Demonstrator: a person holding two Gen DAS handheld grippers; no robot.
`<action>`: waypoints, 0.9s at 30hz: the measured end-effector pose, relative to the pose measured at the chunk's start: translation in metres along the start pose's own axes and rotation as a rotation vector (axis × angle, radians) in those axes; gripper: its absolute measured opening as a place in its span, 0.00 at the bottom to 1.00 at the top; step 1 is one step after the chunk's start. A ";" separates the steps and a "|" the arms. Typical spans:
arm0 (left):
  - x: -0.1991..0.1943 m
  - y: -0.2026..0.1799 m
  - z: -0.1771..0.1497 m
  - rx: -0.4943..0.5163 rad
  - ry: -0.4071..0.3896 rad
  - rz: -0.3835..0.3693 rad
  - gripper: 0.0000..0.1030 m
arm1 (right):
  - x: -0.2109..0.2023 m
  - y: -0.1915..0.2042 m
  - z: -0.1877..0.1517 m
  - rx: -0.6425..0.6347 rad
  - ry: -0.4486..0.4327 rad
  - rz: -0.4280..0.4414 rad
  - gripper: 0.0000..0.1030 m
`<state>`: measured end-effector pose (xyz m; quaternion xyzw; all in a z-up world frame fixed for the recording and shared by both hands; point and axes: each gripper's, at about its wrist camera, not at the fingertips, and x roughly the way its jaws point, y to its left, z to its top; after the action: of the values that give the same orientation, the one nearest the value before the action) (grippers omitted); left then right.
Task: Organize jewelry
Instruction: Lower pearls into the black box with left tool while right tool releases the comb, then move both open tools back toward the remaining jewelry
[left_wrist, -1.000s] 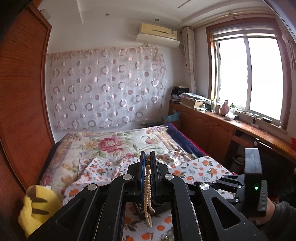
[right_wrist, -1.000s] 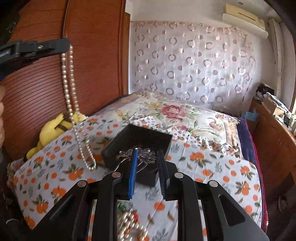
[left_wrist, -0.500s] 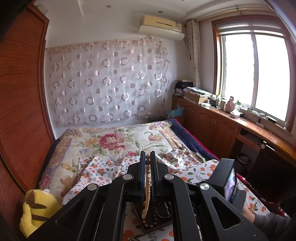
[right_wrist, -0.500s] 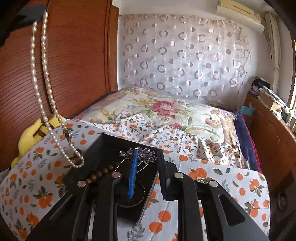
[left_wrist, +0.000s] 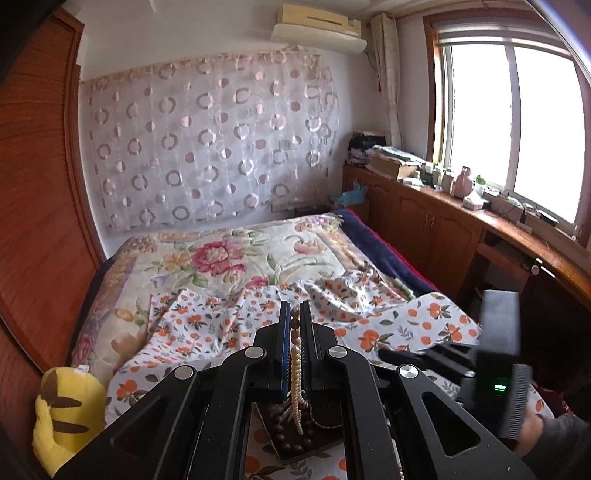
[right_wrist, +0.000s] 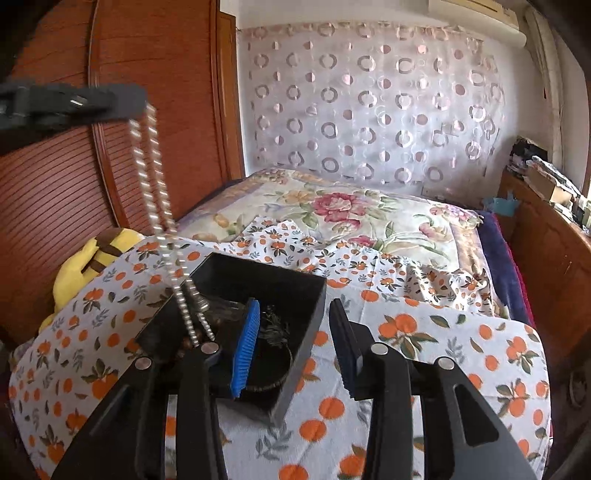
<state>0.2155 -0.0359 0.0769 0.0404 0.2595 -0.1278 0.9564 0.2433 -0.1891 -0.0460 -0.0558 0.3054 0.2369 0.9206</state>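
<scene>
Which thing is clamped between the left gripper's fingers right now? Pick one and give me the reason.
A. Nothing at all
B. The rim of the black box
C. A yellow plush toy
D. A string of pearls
D: the left gripper is shut on the pearl necklace, whose strands hang down from it so that the lower end dips into the black box on the bed.

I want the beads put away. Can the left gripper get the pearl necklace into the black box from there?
Probably yes: the left gripper holds the pearl necklace above the black box, its end already hanging inside.
</scene>
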 end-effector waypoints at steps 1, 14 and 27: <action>0.002 -0.001 -0.001 0.001 0.004 0.003 0.04 | -0.004 -0.001 -0.002 0.000 -0.003 0.001 0.41; -0.015 -0.008 -0.035 0.027 0.019 0.007 0.37 | -0.058 0.009 -0.055 -0.017 0.015 0.037 0.41; -0.025 -0.011 -0.126 0.018 0.123 -0.043 0.65 | -0.072 0.020 -0.106 -0.039 0.131 0.083 0.40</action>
<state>0.1300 -0.0224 -0.0193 0.0513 0.3173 -0.1477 0.9353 0.1269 -0.2268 -0.0881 -0.0764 0.3625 0.2767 0.8867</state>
